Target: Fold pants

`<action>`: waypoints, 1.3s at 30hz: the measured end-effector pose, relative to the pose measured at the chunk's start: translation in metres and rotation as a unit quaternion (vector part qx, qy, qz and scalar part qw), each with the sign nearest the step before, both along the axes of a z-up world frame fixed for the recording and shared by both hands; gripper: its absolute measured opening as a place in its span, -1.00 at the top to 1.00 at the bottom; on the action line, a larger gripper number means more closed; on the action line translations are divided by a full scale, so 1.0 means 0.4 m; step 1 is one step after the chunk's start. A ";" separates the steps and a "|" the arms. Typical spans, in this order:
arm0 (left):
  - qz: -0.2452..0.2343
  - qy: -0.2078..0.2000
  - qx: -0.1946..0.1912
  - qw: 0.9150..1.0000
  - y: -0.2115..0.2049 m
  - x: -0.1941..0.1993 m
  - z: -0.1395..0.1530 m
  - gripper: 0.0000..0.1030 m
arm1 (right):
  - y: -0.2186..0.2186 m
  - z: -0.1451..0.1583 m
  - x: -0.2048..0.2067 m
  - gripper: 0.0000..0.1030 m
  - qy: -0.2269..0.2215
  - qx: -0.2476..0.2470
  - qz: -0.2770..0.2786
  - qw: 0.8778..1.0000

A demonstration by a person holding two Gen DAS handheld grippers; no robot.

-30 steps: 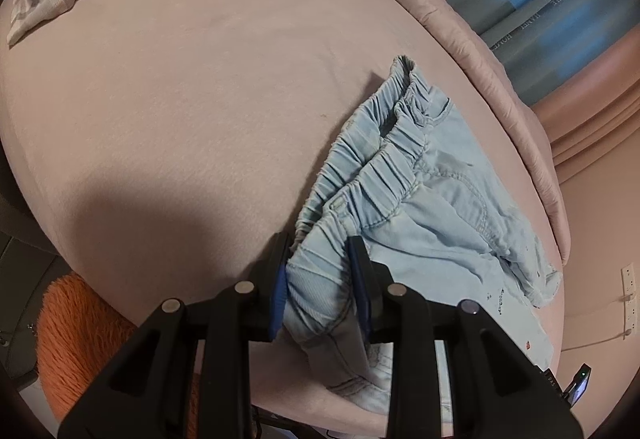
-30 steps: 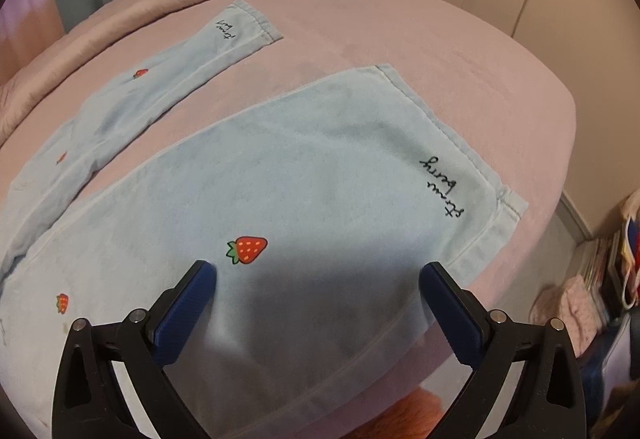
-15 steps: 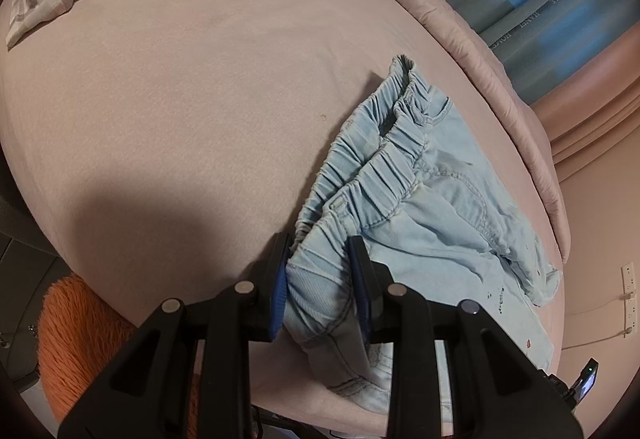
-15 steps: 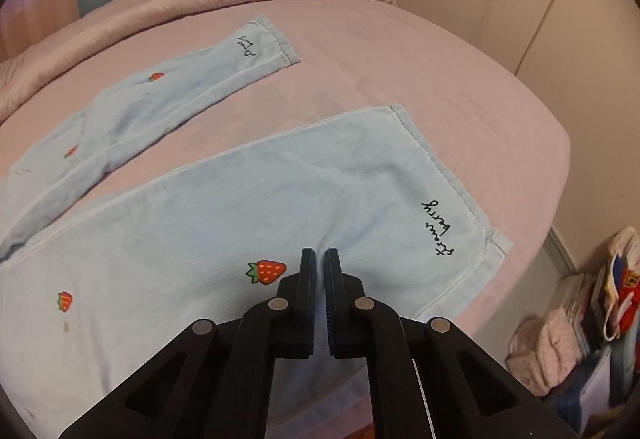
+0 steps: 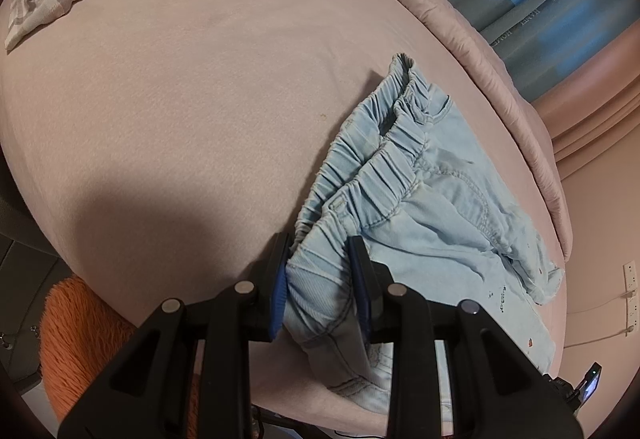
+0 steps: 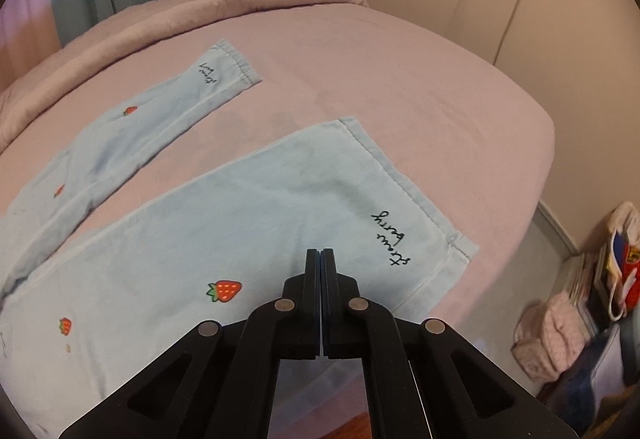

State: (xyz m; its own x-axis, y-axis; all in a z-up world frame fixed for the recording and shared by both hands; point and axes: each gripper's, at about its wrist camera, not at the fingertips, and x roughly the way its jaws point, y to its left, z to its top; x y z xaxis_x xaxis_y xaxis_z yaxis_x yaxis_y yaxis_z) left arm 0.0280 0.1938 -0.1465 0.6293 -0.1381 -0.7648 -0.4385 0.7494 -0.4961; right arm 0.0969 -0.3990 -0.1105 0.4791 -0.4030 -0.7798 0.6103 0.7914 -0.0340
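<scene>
Pants (image 6: pixel 248 207) lie unfolded on bed (image 5: pixel 180 99); left hand-held gripper (image 5: pixel 320 275) grasps waistband (image 5: pixel 372 167), right hand-held gripper (image 6: pixel 321 259) clenched empty, folding barely begun

The right claw (image 6: pixel 322 253) is pressed closed over the near leg of the pants (image 6: pixel 248 215), just right of a strawberry (image 6: pixel 225 291). Both legs lie flat on the bed (image 6: pixel 400 79).

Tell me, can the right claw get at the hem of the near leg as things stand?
Probably yes. The right claw is shut and empty above the near leg, and the hem lies flat on the bed just ahead, uncovered. It must open first.
</scene>
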 end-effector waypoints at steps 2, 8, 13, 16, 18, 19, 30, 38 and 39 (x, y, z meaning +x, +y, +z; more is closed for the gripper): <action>-0.001 -0.001 -0.004 1.000 0.001 0.000 -0.001 0.41 | -0.006 -0.012 0.001 1.00 0.005 0.009 -0.001 1.000; -0.001 0.002 -0.002 1.000 -0.002 0.002 0.002 0.41 | -0.004 -0.030 -0.011 1.00 0.008 0.021 0.004 1.000; -0.001 0.003 -0.001 1.000 -0.005 0.003 0.004 0.41 | -0.014 -0.029 -0.022 1.00 0.001 0.031 0.008 0.999; -0.001 0.003 0.001 1.000 -0.006 0.005 0.004 0.41 | -0.026 -0.021 -0.034 1.00 -0.006 0.044 0.002 0.999; -0.002 0.005 0.003 1.000 -0.009 0.007 0.005 0.41 | -0.032 -0.013 -0.044 1.00 -0.013 0.053 -0.002 0.999; -0.002 0.006 0.004 1.000 -0.008 0.009 0.005 0.41 | -0.035 -0.006 -0.051 1.00 -0.018 0.055 -0.002 0.998; -0.003 0.009 0.016 1.000 -0.016 0.016 0.007 0.40 | -0.048 0.011 -0.079 0.01 -0.045 0.076 -0.013 0.996; -0.002 0.011 0.020 1.000 -0.019 0.016 0.008 0.39 | -0.073 -0.015 -0.094 -0.15 -0.043 0.101 -0.021 0.994; -0.002 0.011 0.021 1.000 -0.020 0.017 0.008 0.39 | -0.076 -0.018 -0.095 -0.16 -0.044 0.106 -0.021 0.993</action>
State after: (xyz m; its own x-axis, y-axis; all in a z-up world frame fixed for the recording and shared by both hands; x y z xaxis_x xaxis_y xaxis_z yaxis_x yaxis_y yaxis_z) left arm 0.0348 0.1857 -0.1434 0.6109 -0.1090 -0.7841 -0.4461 0.7708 -0.4548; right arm 0.0590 -0.4294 -0.1179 0.5357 -0.2552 -0.8049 0.6365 0.7484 0.1864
